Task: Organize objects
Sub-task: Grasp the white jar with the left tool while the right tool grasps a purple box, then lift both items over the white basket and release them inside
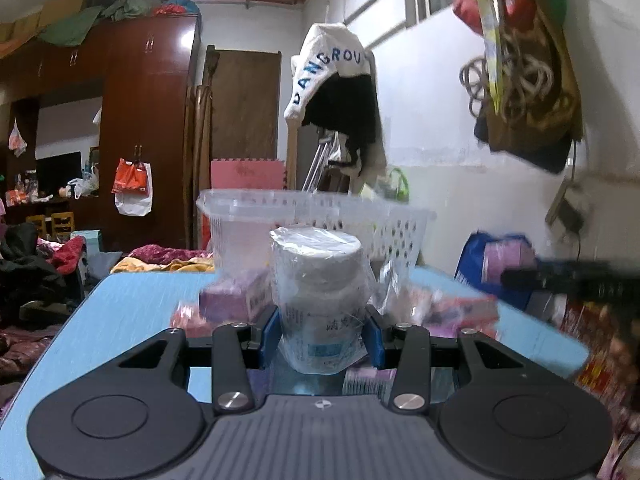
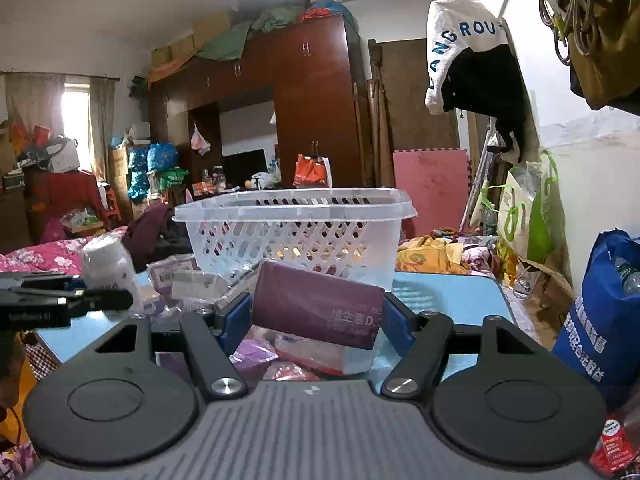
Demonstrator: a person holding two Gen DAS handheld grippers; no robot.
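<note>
Both grippers loaded: our left gripper (image 1: 322, 338) has its blue pads clamped on a white round bottle wrapped in clear plastic (image 1: 318, 292), jaws narrow, bottle upright above the light-blue table (image 1: 132, 300). Our right gripper (image 2: 316, 320) grips a tilted dark-purple rectangular carton (image 2: 316, 308) at mid-width. We see the white perforated plastic basket (image 2: 296, 232) standing on the table just behind both, with more boxes scattered below.

Left gripper (image 1: 322, 334) clamps plastic-wrapped white bottle (image 1: 318, 280) above blue table (image 1: 132, 300); white basket (image 1: 360, 216) behind.
</note>
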